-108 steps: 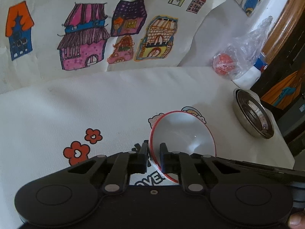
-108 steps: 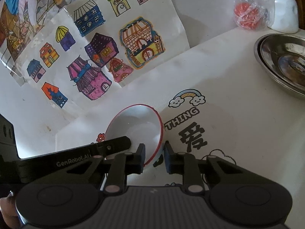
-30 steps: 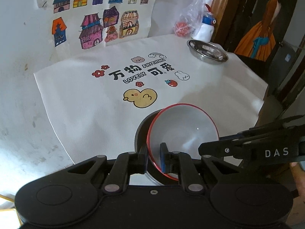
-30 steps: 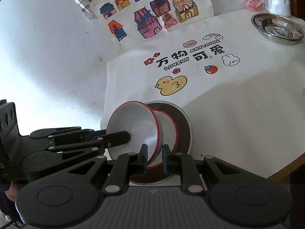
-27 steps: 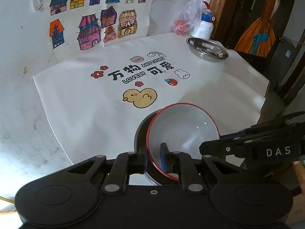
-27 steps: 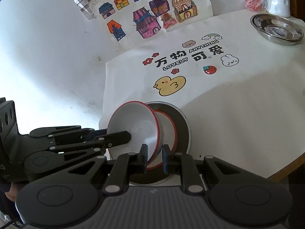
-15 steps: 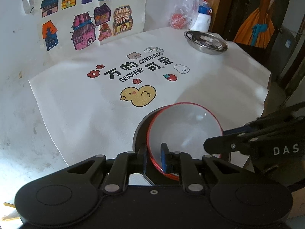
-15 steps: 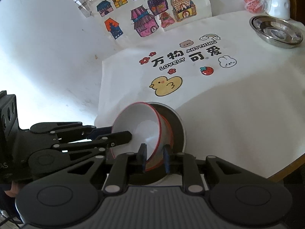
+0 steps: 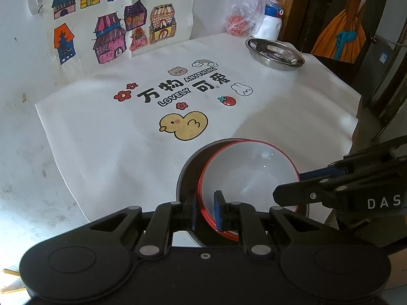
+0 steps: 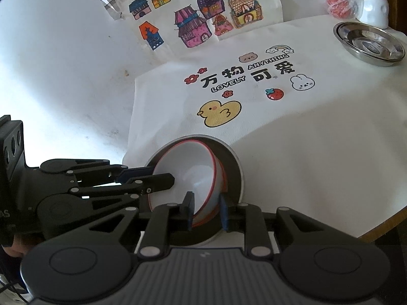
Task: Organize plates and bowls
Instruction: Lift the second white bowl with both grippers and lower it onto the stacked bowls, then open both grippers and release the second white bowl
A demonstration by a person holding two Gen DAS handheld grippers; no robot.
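Two stacked bowls (image 10: 201,178) beneath the right gripper (image 10: 205,212), one bowl leftward.

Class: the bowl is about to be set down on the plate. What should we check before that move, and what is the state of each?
1. Left gripper clamps the rim of the red-rimmed bowl: ok.
2. Right gripper clamps the rim: cannot tell.
3. Bowl is above the dark plate: ok.
4. Bowl is level: not ok, tilted.
5. Bowl is seated: cannot tell.
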